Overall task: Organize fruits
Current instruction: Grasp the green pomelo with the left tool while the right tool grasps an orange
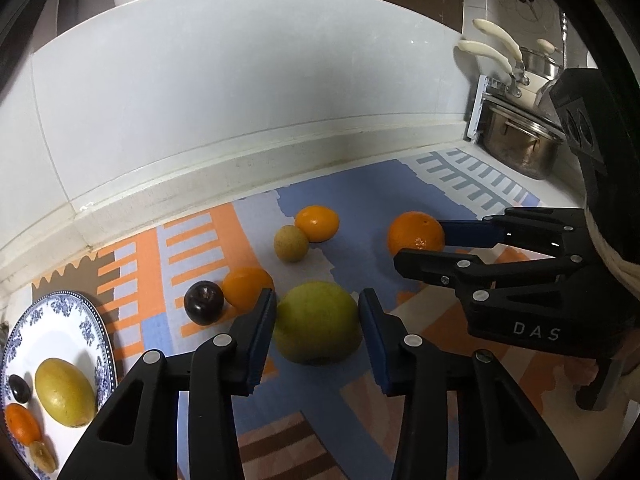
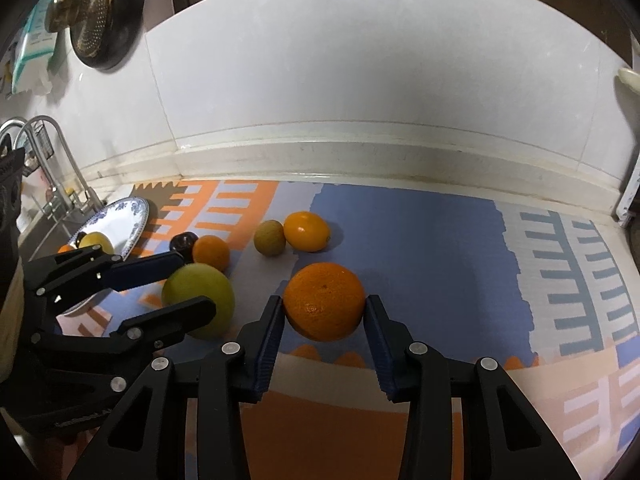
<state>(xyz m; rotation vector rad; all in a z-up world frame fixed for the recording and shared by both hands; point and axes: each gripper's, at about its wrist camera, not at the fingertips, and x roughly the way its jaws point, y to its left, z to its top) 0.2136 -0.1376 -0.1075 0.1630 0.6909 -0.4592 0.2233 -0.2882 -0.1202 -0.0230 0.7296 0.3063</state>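
Observation:
My left gripper (image 1: 318, 300) is open around a big yellow-green fruit (image 1: 317, 323) on the patterned mat; a small gap shows on its right side. My right gripper (image 2: 325, 302) is shut on a large orange (image 2: 325, 301), pads touching both sides; it also shows in the left wrist view (image 1: 416, 234). Loose on the mat lie a dark plum (image 1: 203, 303), a small orange (image 1: 248, 287), a tan round fruit (image 1: 291, 243) and a yellow-orange citrus (image 1: 317, 223). A blue-patterned plate (image 1: 68, 320) at the left holds a yellow fruit (image 1: 64, 391) and small pieces.
A white tiled wall (image 1: 240, 80) backs the counter. Steel pots (image 1: 520, 144) stand at the far right. A sink with a faucet (image 2: 60, 168) lies left of the plate. A pan and strainer (image 2: 96, 8) hang on the wall.

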